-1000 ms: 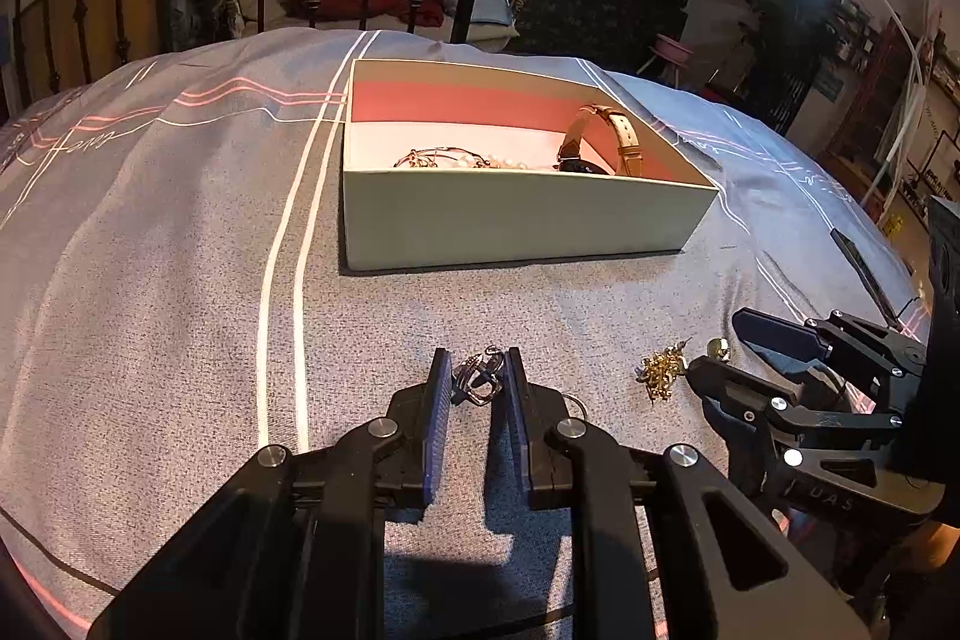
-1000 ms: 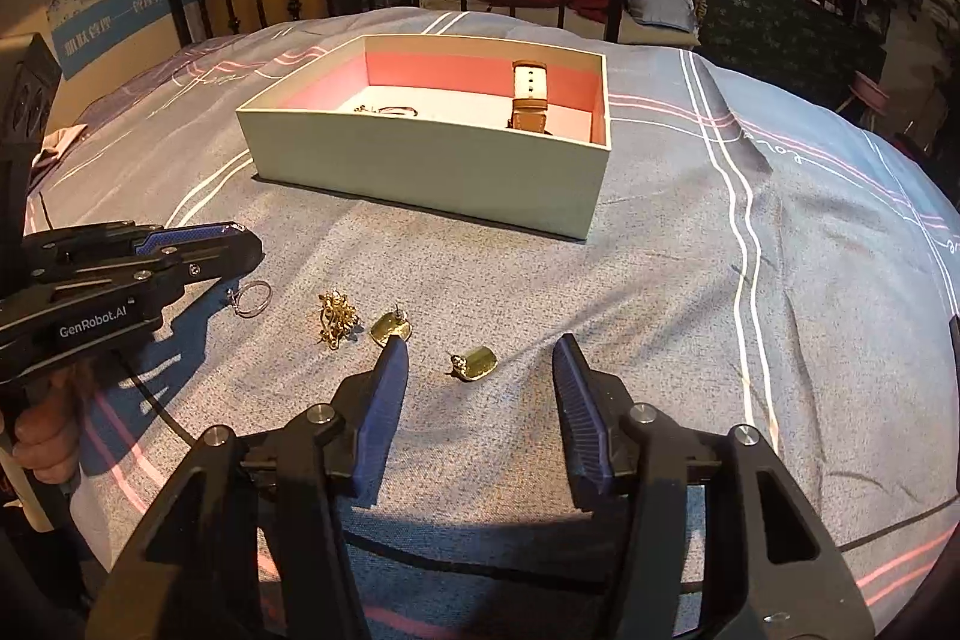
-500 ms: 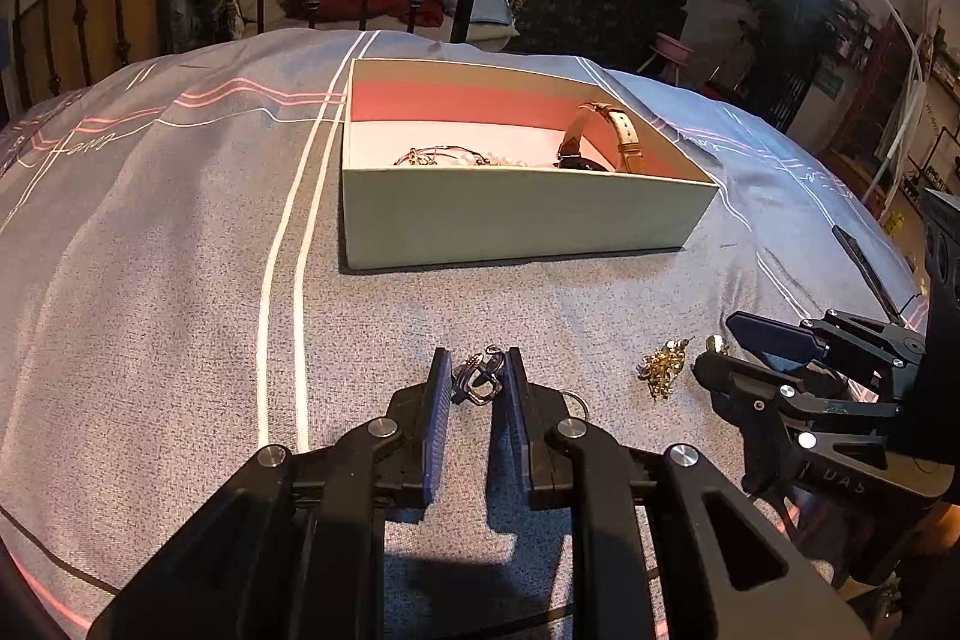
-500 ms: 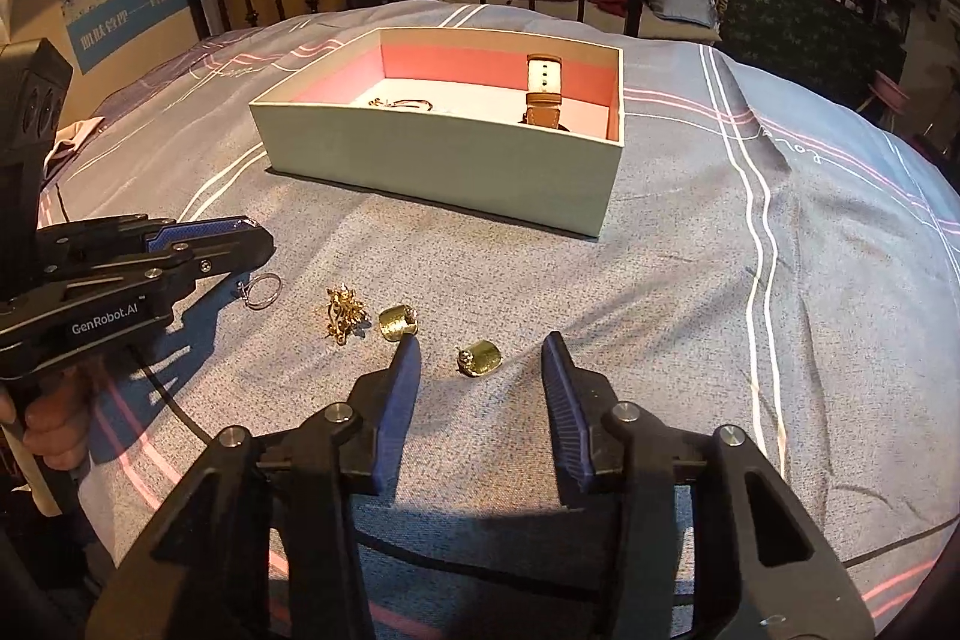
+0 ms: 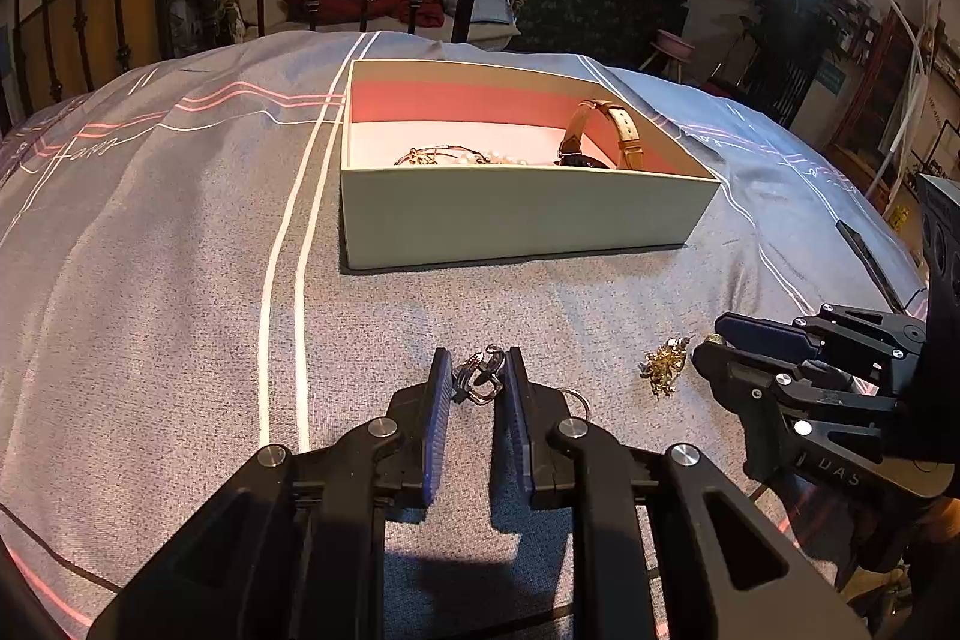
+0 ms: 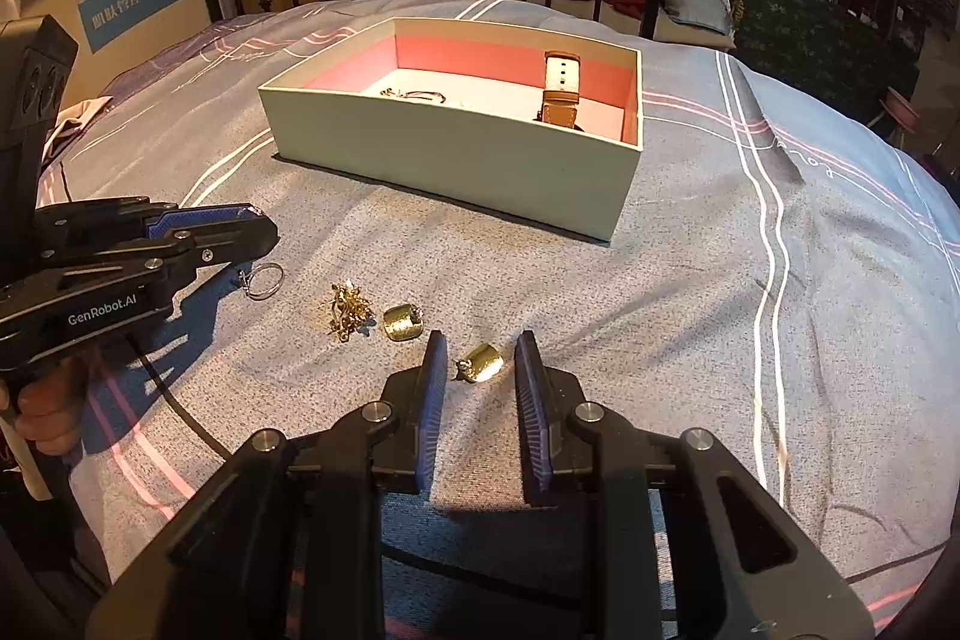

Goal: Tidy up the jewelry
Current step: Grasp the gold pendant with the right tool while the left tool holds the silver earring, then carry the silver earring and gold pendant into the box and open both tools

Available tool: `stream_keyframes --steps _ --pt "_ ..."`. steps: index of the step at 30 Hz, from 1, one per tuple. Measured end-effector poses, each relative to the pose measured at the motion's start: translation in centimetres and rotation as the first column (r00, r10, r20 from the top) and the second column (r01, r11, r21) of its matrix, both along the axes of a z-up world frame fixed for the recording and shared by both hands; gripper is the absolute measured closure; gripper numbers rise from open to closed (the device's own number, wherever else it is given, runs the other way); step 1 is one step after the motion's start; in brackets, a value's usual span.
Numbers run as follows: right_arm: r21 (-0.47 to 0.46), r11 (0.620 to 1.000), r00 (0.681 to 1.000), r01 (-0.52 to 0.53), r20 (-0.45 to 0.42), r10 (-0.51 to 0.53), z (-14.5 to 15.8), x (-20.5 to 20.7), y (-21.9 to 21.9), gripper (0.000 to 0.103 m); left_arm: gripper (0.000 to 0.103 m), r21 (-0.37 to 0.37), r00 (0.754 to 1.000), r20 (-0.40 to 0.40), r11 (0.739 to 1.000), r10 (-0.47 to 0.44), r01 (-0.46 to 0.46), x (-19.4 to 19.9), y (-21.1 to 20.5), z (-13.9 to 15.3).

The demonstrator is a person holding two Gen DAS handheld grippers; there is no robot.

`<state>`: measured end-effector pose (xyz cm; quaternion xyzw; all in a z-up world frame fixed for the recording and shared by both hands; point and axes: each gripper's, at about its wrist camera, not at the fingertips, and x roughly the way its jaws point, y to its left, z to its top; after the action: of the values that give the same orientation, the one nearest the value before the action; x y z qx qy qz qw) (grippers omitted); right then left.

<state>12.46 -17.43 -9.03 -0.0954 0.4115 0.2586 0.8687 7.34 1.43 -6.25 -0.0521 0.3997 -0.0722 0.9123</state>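
Narrowed since prior frame: right claw (image 6: 480, 361), closing round gold earring (image 6: 482, 363), not yet pinched; left claw (image 5: 477, 376) pinching silver piece (image 5: 478, 375); box (image 6: 456, 154) ahead holds watch (image 6: 559, 91), bracelet (image 6: 417, 95); gold cluster (image 6: 348, 319), 2nd earring (image 6: 403, 323) left of right claw, pending.

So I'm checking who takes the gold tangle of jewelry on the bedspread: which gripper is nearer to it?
Right. The right gripper sits just right of the gold tangle, jaws closing around a gold earring; the left gripper, farther left, is shut on a silver piece.

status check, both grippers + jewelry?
Left gripper shut on silver ring. Right gripper closing around gold earring, pads not touching. Path to box unobstructed.
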Motion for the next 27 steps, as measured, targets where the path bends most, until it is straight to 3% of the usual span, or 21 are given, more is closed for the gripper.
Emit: stream_keyframes --steps 7,13,27 --pt "-0.032 0.999 1.0 -0.023 0.013 0.024 0.1 -0.1 0.5 0.079 0.085 -0.004 1.0 -0.001 1.0 0.0 0.0 0.0 0.1 0.0" --pt "-0.051 0.998 0.999 -0.022 0.049 0.024 0.4 -1.0 0.6 0.089 0.085 -0.007 1.0 -0.001 1.0 0.0 0.0 0.0 0.1 0.0" --pt "0.067 0.998 0.998 0.015 0.054 -0.019 1.4 -1.3 -0.9 0.09 0.085 -0.009 1.0 -0.001 1.0 0.0 0.0 0.0 0.1 0.0"
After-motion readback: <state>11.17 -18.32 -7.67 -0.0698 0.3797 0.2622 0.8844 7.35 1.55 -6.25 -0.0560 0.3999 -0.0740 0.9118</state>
